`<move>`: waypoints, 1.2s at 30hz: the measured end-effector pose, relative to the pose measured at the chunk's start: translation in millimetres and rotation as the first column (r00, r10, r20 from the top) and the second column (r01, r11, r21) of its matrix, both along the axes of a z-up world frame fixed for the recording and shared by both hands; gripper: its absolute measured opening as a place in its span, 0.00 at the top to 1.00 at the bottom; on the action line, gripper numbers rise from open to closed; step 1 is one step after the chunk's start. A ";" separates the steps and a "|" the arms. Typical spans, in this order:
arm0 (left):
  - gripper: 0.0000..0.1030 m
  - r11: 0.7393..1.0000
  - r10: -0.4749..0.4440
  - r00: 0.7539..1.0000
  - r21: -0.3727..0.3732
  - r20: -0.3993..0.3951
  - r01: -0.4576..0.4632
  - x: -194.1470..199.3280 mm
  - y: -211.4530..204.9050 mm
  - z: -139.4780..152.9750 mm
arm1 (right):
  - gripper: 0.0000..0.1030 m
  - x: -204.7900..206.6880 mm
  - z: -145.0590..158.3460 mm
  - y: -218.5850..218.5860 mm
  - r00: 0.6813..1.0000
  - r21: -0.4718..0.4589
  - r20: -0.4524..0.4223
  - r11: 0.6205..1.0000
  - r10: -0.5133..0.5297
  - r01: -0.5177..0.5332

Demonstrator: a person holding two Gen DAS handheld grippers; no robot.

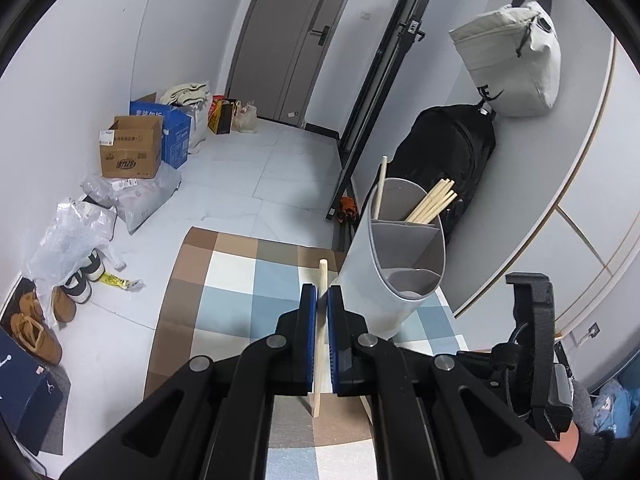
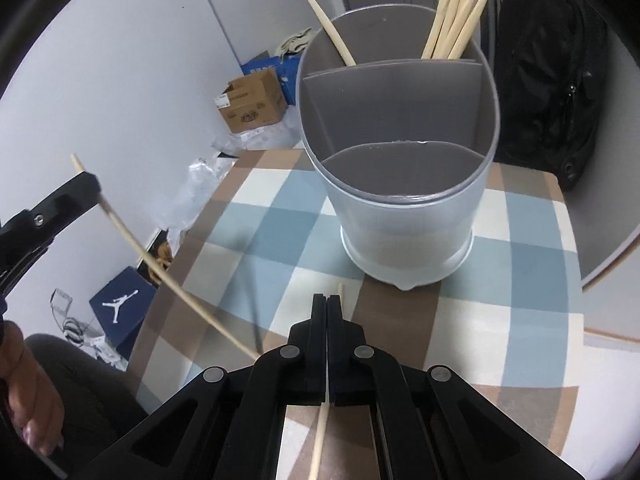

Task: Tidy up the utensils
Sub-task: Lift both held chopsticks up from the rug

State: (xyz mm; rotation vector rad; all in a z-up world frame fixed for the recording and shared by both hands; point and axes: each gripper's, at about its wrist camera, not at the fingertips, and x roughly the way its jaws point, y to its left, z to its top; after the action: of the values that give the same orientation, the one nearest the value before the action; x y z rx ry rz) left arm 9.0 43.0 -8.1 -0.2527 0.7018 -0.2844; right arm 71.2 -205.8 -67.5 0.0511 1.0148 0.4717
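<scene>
1. A bundle of chopsticks [image 2: 454, 24] and a single one [image 2: 328, 26] already stand in the grey holder's [image 2: 400, 208] far compartments on the checked tablecloth [image 2: 520, 240].
2. Left gripper [image 1: 322, 304] and right gripper [image 2: 327, 308] each clamp one more chopstick [image 1: 320, 340], [image 2: 322, 440]; both remain to be dropped in.

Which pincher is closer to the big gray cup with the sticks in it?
Right, probably. The right gripper sits just in front of the holder; the left gripper is off to its left side, holding a chopstick.
</scene>
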 end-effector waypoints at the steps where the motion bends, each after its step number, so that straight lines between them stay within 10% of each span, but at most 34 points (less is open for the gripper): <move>1: 0.99 1.000 -0.001 1.000 -0.002 0.001 0.001 -0.4 -0.6 0.1 | 1.00 1.4 -3.1 0.0 1.000 0.003 -0.020 1.000 0.008 -0.008; 10: 0.98 1.000 0.016 1.000 0.004 0.008 -0.016 -4.3 3.0 -0.6 | 0.78 22.7 -41.8 29.9 0.991 -0.097 -0.118 0.993 0.059 -0.070; 15: 0.98 1.000 0.018 1.000 0.005 0.003 -0.018 -3.1 7.1 -1.5 | 0.78 26.9 -54.5 47.4 0.991 -0.205 -0.108 0.974 0.076 -0.097; 18: 0.98 1.000 0.022 1.000 -0.001 -0.009 -0.022 0.2 8.3 -1.5 | 0.95 27.8 -54.8 51.6 0.994 -0.237 -0.083 0.967 0.072 -0.090; 36: 0.99 0.997 -0.043 0.999 0.070 0.022 0.041 -8.1 -18.6 12.0 | 0.96 -24.7 39.3 -33.9 0.984 0.078 0.174 0.996 -0.047 0.033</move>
State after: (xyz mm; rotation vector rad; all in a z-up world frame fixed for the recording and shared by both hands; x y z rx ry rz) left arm 0.8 24.5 3.9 -0.1688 0.6931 -0.3019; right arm 46.6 -239.7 -28.2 0.0949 0.8217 0.4689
